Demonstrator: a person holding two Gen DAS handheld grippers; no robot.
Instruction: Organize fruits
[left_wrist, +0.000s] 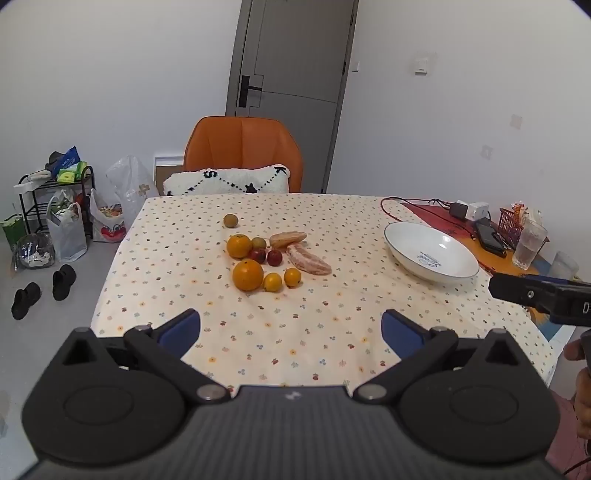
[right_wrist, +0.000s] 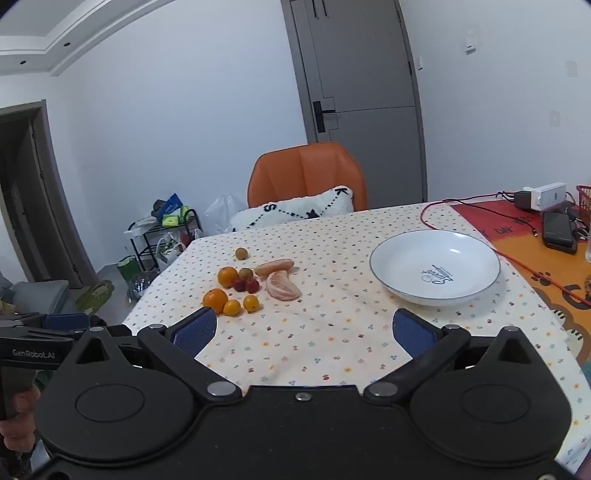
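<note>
Two round glossy oranges (left_wrist: 247, 275), smooth plate (left_wrist: 431, 252)

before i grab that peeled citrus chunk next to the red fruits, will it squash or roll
The peeled citrus chunk looks soft and membrane-thin, so it would probably squash or split under hard fingers. Its flat crescent shape lies flush on the tablecloth, so it likely won't roll. It may feel slightly sticky.

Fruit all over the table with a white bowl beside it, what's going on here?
A person holds a gripper in each hand above the near edge of the table. The left gripper and right gripper both have their jaws open and hold nothing. The fruit pile, oranges, small red fruits and peeled segments, lies untouched on the tablecloth. The white bowl to its right is empty.
</note>
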